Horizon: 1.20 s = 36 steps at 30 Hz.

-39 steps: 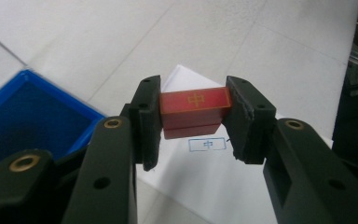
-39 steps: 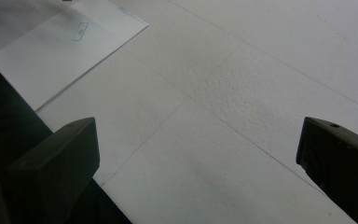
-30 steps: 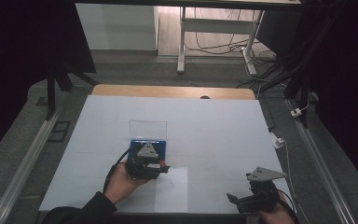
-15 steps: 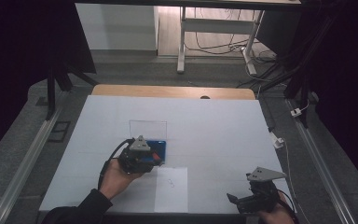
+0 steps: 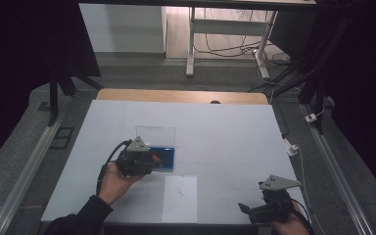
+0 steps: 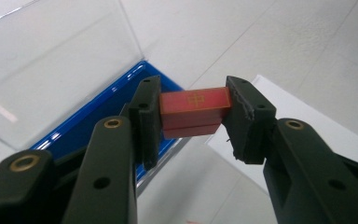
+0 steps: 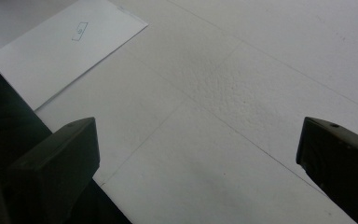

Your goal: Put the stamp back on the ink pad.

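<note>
Left gripper [image 6: 193, 119] clamped on red block [image 6: 195, 105] ends, above blue case [image 6: 98, 121]; block looks rigid, light, smooth. Right gripper [image 7: 196, 154] jaws apart, empty.

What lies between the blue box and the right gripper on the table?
In the high view, a white paper sheet with a small mark lies on the table between the blue box and the right gripper; otherwise bare surface.
</note>
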{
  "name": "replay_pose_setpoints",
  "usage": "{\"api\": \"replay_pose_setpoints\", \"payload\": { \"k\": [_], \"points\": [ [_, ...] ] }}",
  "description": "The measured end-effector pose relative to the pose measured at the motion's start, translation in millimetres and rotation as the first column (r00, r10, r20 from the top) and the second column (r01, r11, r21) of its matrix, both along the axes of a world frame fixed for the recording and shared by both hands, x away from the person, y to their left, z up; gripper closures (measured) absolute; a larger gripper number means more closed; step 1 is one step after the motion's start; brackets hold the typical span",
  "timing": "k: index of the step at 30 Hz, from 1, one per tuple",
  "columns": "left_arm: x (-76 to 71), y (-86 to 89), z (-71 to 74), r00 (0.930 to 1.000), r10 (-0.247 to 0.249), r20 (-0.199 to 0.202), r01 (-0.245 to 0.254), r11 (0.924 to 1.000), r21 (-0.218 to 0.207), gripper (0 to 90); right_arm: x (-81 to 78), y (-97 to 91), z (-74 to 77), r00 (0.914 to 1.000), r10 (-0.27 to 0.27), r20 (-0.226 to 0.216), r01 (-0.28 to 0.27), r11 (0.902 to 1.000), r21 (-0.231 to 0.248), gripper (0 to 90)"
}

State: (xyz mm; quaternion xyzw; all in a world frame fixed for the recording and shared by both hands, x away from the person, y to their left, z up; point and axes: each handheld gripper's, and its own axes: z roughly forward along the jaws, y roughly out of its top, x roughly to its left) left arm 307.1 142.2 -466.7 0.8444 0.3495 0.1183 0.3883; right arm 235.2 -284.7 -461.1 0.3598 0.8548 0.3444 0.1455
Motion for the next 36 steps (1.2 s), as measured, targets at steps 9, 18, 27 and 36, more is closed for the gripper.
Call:
{"api": "replay_pose_setpoints", "payload": {
  "k": [9, 18, 27, 36],
  "points": [
    [6.3, 8.4, 0.0, 0.9996, 0.029, 0.002, -0.029, 0.9996, -0.002, 58.6, 0.0, -2.1, 0.8, 0.9995, -0.030, -0.005, 0.030, 0.9994, 0.018, 0.0],
    [16.5, 15.8, -0.9, 0.9982, 0.060, 0.003, -0.060, 0.9982, -0.006, 58.5, 1.2, -3.8, 0.5, 0.9977, -0.065, -0.021, 0.065, 0.9976, 0.024, 0.0],
    [28.2, 16.5, -7.2, 0.9968, 0.079, -0.003, -0.079, 0.9968, 0.001, 58.5, 2.0, -4.2, 0.2, 0.9972, -0.070, -0.027, 0.070, 0.9972, 0.027, 0.0],
    [35.1, 10.9, -15.8, 0.9968, 0.078, -0.017, -0.078, 0.9969, 0.008, 58.5, 2.2, -3.5, -0.1, 0.9974, -0.065, -0.033, 0.066, 0.9976, 0.023, 0.0]
  ]
}}
